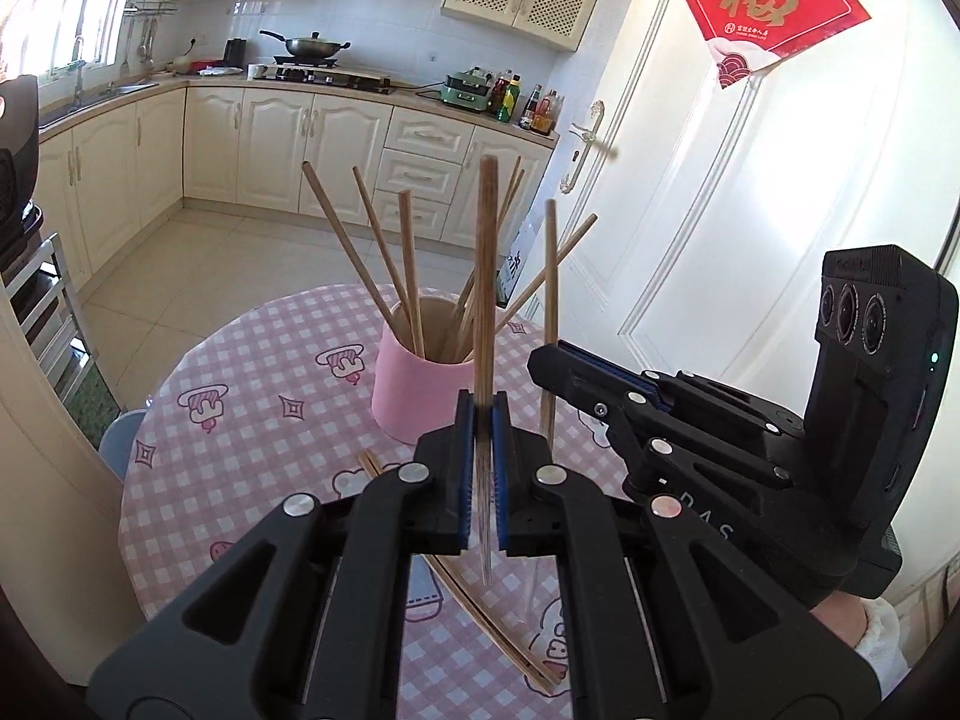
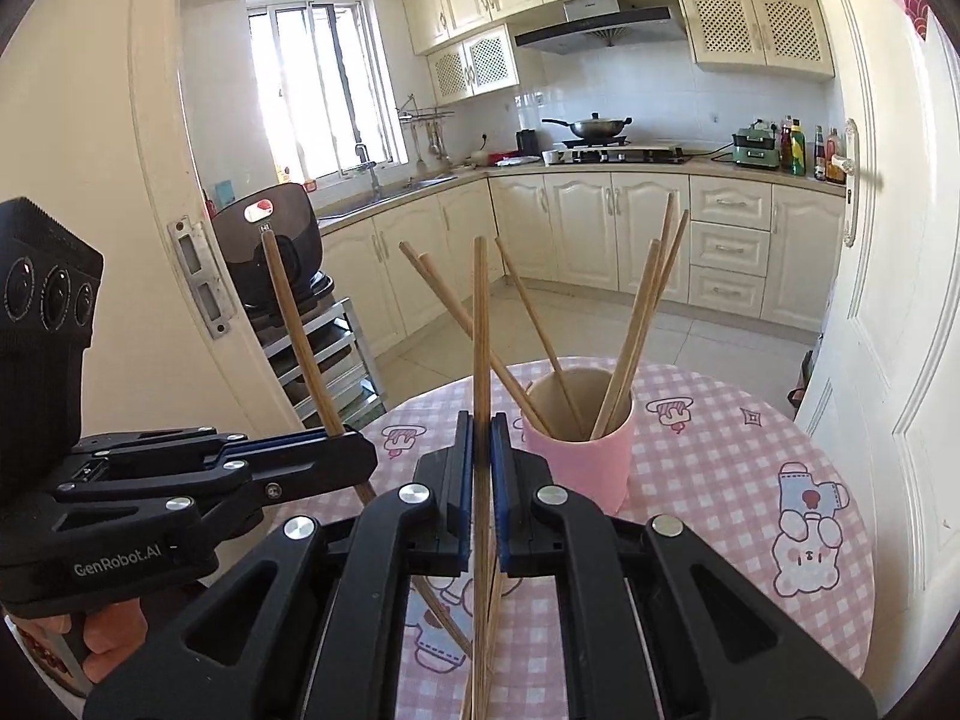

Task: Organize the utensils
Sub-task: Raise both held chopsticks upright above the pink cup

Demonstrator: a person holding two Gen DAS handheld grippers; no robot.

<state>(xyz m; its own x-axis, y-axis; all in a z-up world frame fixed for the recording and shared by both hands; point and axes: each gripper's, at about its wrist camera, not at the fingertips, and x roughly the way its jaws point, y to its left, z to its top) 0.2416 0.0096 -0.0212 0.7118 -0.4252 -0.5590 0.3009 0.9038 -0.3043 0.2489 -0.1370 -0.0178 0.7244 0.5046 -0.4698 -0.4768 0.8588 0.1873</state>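
Observation:
In the left wrist view my left gripper (image 1: 483, 414) is shut on a wooden chopstick (image 1: 485, 276) that stands upright between its blue pads. To its right, my right gripper (image 1: 543, 363) grips a second chopstick (image 1: 550, 300), also upright. The right wrist view shows the right gripper (image 2: 480, 438) shut on that chopstick (image 2: 480, 330), and the left gripper (image 2: 363, 450) at the left with its chopstick (image 2: 294, 324) tilted. A pink cup (image 1: 420, 396) (image 2: 582, 462) just beyond both grippers holds several chopsticks fanned outward. Loose chopsticks (image 1: 480, 600) (image 2: 444, 618) lie on the table under the grippers.
The round table (image 1: 240, 420) (image 2: 750, 450) has a pink checked cloth with cartoon prints. A white door (image 1: 720, 210) stands close on the right, and a metal rack with a dark appliance (image 2: 282, 258) on the left. Kitchen cabinets and tiled floor lie beyond.

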